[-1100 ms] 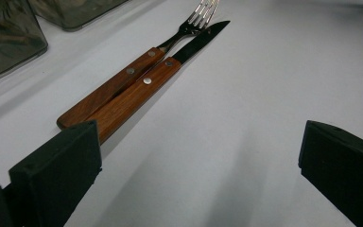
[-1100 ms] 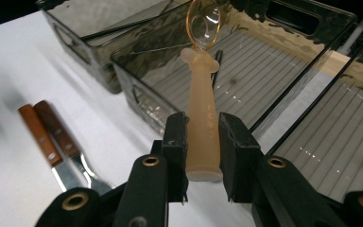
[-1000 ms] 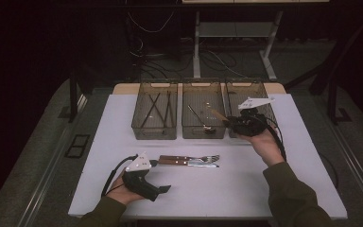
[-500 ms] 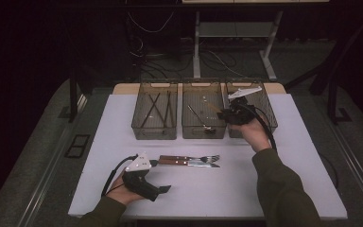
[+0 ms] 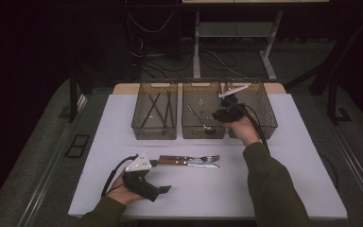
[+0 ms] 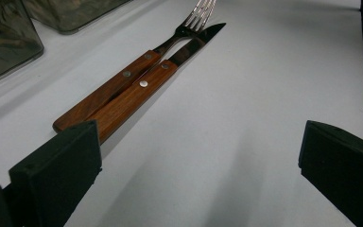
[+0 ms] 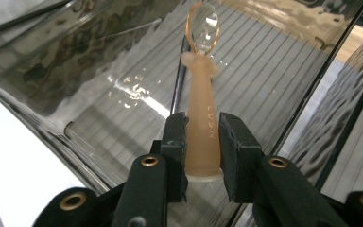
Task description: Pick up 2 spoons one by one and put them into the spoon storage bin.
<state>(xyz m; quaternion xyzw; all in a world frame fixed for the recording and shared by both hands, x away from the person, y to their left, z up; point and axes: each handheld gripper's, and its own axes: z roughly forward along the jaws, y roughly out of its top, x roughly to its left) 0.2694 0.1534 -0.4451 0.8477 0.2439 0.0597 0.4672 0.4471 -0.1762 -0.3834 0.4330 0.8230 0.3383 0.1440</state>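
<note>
Right gripper, jaws pinching pale plastic-handled spoon, now shifted over middle smoked-plastic bin; drop-off looks imminent.

A wooden-handled fork and knife lie side by side on the white table

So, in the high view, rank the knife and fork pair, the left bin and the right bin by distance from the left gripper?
1. knife and fork pair, just right of the left gripper.
2. left bin, back left.
3. right bin, back right.
</note>
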